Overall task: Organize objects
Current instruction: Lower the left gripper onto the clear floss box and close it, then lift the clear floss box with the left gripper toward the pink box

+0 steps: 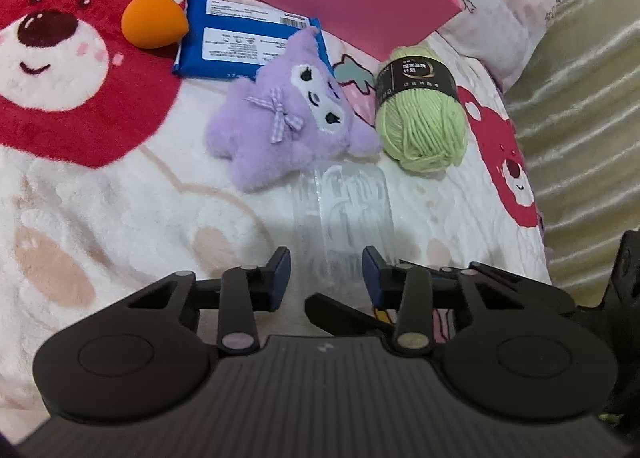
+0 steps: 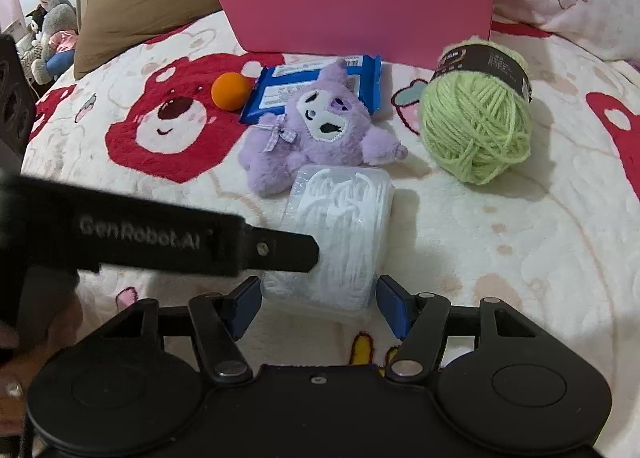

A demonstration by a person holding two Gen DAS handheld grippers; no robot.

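Two sets of tongs are down over the bed's bear-print blanket (image 1: 100, 197), both closing in on one thing: the clear box of floss picks (image 2: 344, 217). Far ahead and to the left of the left tongs (image 1: 326, 278) sits an orange egg-shaped sponge (image 1: 154, 21), touching the corner of a blue packet (image 1: 240, 41). Next along, the purple plush toy (image 1: 288, 113) sprawls over that packet's near edge, straight ahead of both tongs, and the clear box lies just this side of it, touching the toy. The left tongs stand partly spread, the box's near end showing between their blue pads, with no pinch to be seen. From the right wrist view, one left finger reaches across the box's left side. The right tongs (image 2: 318, 306) are spread wider, straddling the box's near end, pads just beside its walls, no squeeze showing. Ahead and to the right lies a green yarn ball (image 1: 420, 125) in its dark band. Behind everything, the open pink box (image 2: 360, 13) waits.
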